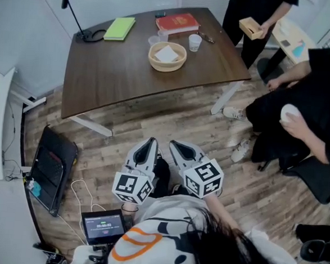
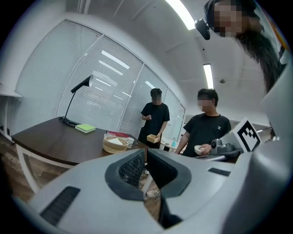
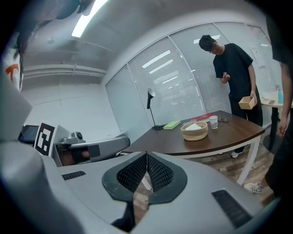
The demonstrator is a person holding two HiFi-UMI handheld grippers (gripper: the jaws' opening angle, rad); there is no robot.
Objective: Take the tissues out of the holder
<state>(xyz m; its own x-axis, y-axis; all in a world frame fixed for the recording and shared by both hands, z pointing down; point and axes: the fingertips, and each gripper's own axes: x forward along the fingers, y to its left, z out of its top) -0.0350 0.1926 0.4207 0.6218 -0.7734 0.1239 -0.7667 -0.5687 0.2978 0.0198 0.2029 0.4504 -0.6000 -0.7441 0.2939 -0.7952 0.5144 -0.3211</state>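
Observation:
A round woven holder [image 1: 167,56] with white tissues [image 1: 167,53] in it stands on the far half of the brown table [image 1: 112,80]. The same holder appears in the left gripper view [image 2: 115,144] and in the right gripper view [image 3: 194,130]. Both grippers hang close to my body over the wooden floor, well short of the table. My left gripper [image 1: 151,140] [image 2: 145,152] has its jaws together with nothing between them. My right gripper [image 1: 174,144] [image 3: 146,156] sits beside it, also shut and empty.
A green notebook [image 1: 120,28], a red book [image 1: 177,22], a paper cup [image 1: 194,42] and a desk lamp [image 1: 84,34] share the table. Two people stand or sit at right; one holds a wooden box [image 1: 252,28]. A tablet [image 1: 105,225] and cables lie on the floor.

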